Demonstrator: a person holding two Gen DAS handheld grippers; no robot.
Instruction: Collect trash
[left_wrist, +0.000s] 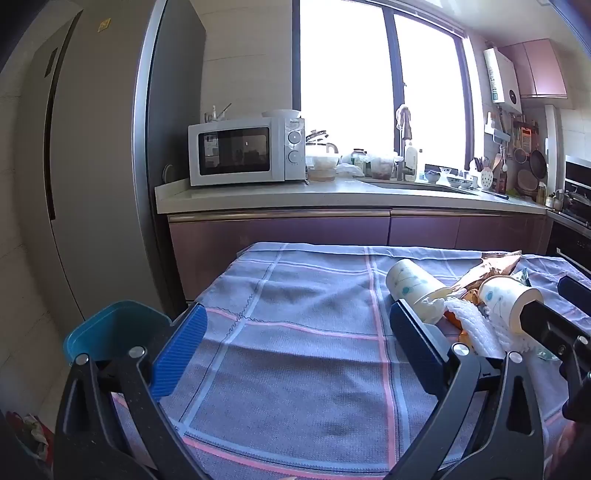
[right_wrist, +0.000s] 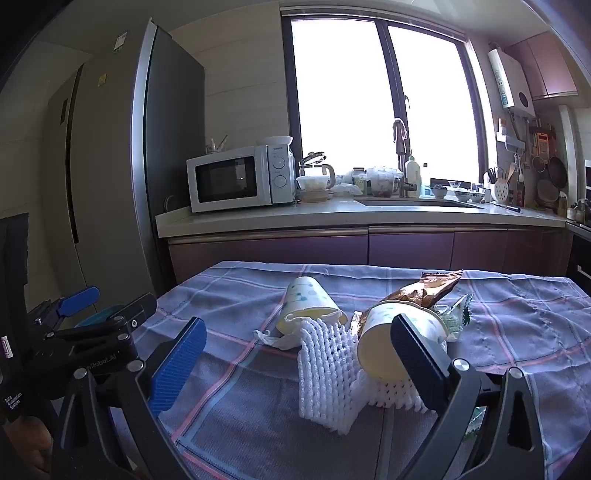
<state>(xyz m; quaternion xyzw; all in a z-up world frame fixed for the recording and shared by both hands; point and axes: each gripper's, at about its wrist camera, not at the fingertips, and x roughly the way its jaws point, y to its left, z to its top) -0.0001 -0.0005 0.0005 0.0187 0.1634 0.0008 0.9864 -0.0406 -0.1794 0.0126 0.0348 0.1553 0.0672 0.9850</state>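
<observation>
Trash lies on the checked cloth of the table (right_wrist: 229, 398): two tipped paper cups (right_wrist: 310, 299) (right_wrist: 402, 332), a white foam net (right_wrist: 328, 373), a brown snack wrapper (right_wrist: 432, 288) and a green wrapper (right_wrist: 456, 314). My right gripper (right_wrist: 299, 358) is open just in front of the foam net and the nearer cup. My left gripper (left_wrist: 299, 343) is open over bare cloth, left of the pile; the cups (left_wrist: 413, 286) (left_wrist: 509, 302) and net (left_wrist: 476, 325) lie at its right. A teal bin (left_wrist: 110, 328) stands off the table's left edge.
The left gripper (right_wrist: 107, 314) shows at the left of the right wrist view, the right gripper's finger (left_wrist: 550, 325) at the right of the left wrist view. Behind stand a counter (left_wrist: 332, 195) with a microwave (left_wrist: 243, 151), a sink and a fridge (left_wrist: 92, 166).
</observation>
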